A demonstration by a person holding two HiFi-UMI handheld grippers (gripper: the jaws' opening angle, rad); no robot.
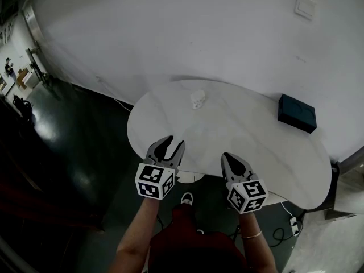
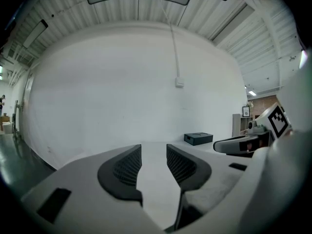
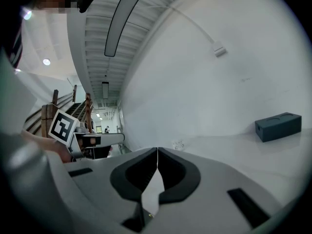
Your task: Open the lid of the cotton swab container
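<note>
A small white cotton swab container (image 1: 197, 99) stands near the far edge of the white table (image 1: 267, 152); in the right gripper view the container (image 3: 177, 145) is a tiny pale shape far ahead. My left gripper (image 1: 171, 145) hovers over the table's near edge, its jaws parted with nothing between them (image 2: 154, 156). My right gripper (image 1: 234, 160) is beside it at the near edge, jaws pressed together and empty (image 3: 157, 156). Both grippers are well short of the container.
A dark teal box (image 1: 297, 112) lies at the table's right back, also seen as the box (image 2: 198, 138) and the box (image 3: 278, 125). A white wall rises behind the table. Dark floor lies to the left; cables and a power strip (image 1: 294, 225) lie on the floor at right.
</note>
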